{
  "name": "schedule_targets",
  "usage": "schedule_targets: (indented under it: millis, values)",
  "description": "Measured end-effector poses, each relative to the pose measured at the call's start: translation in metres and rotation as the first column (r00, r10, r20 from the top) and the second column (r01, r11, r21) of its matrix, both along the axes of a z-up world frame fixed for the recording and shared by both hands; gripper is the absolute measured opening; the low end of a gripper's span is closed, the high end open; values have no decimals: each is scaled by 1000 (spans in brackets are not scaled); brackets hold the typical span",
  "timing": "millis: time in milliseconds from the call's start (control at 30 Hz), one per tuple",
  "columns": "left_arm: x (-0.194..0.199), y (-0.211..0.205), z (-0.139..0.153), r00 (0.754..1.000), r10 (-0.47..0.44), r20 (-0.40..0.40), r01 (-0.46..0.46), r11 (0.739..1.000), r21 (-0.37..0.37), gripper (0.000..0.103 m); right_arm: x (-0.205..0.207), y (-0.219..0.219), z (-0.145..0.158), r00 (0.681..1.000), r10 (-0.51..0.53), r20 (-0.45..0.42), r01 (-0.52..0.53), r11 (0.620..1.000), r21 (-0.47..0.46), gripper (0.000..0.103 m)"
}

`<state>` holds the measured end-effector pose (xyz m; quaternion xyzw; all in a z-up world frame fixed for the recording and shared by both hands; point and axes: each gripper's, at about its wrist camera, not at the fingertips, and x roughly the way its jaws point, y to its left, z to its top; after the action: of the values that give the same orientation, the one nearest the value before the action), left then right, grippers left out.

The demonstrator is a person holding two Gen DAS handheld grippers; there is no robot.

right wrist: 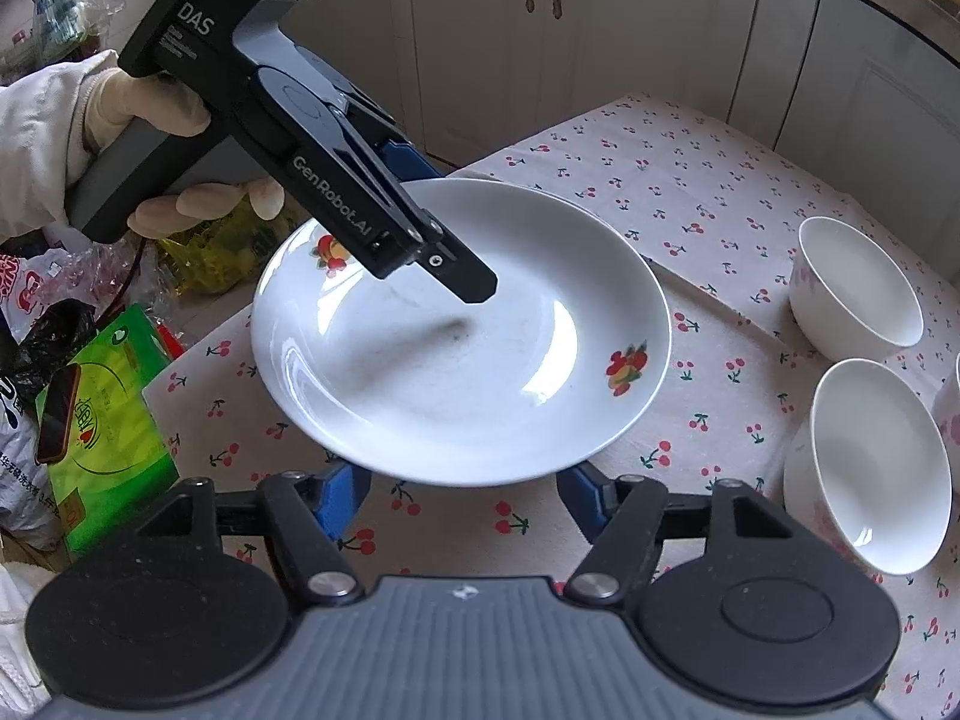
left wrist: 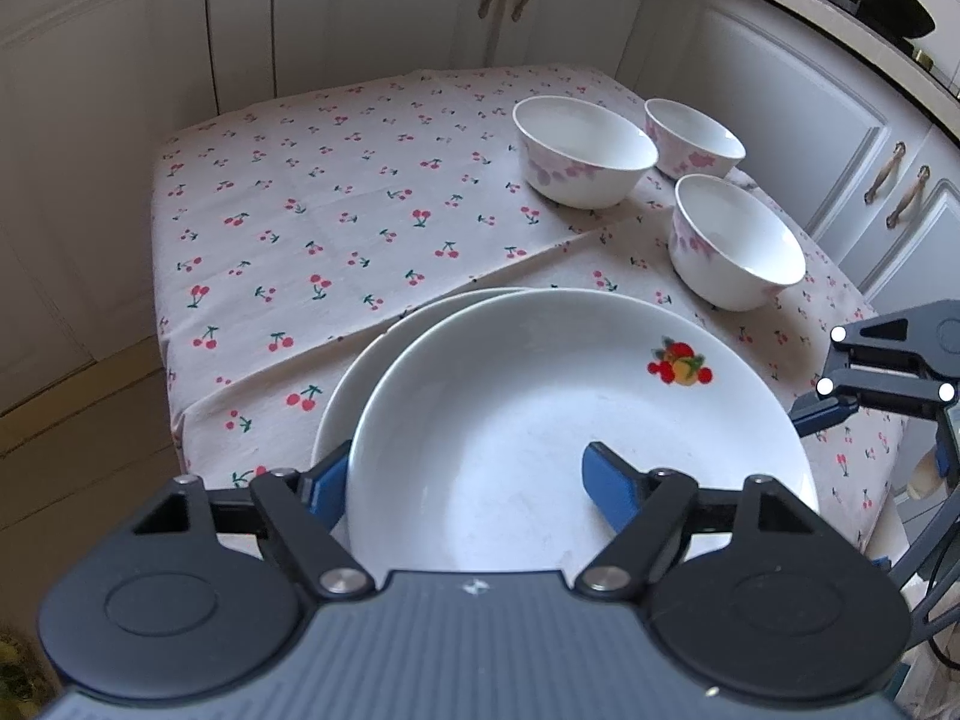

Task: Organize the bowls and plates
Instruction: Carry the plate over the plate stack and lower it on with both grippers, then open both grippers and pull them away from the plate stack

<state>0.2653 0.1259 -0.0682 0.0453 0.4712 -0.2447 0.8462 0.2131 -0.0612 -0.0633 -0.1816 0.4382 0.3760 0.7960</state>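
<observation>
Straddling the near rim of the top plate [left wrist: 540, 408], the left tongs [left wrist: 468, 474] stand open. One blue finger sits outside the rim and the other hangs over the plate's inner surface; the gap between them is wide, and neither pad presses on the plate. A gloved hand [right wrist: 150, 114] holds the grip of these tongs.

The top plate is white with small fruit prints [left wrist: 678, 363] on its rim. It lies on a second white plate [left wrist: 354, 384], set off toward the right, so that a crescent of the lower plate shows on the left side. Both plates rest at the near edge of the table [left wrist: 300, 210], which is covered by a cherry-print cloth.

The right tongs [right wrist: 462, 495] are open at the opposite side of the stack. In the right wrist view, the plate rim covers the tips of both blue fingers. No grip on the plate is visible.

Three white bowls with pink flower prints stand upright on the right part of the table, well apart from the plates:
- a large bowl [left wrist: 585, 150] farthest left;
- a small bowl [left wrist: 693, 138] just beside it;
- a third bowl [left wrist: 735, 240] nearest the plates.

White cabinets [left wrist: 420, 0] stand behind the table. A green box [right wrist: 108, 396] lies off the table's left edge.
</observation>
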Motion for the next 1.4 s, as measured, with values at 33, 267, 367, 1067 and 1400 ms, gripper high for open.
schedule_targets:
  millis: [33, 267, 367, 1067, 1400]
  values:
    - [-1, 0, 1, 1000, -2, 3, 2, 1000, 4, 79, 0, 0, 0, 1000, -1, -3, 1, 1000, 3, 73]
    - [-1, 2, 2, 1000, 2, -15, -2, 1000, 9, 81, 2, 2, -2, 1000, -1, -16, 1, 1000, 8, 76]
    - [-1, 1, 3, 1000, 3, -25, -2, 1000, 21, 82, 3, 3, -3, 1000, -2, -19, 2, 1000, 4, 79]
    - [-13, -1, 3, 998, 50, -39, -45, 990, 130, 94, 7, -1, -1, 999, -33, -18, 34, 998, 54, 89]
    - [-50, -3, 40, 963, 78, 259, -104, 991, 88, 97, -12, -31, 24, 981, -123, 149, 105, 987, 124, 103]
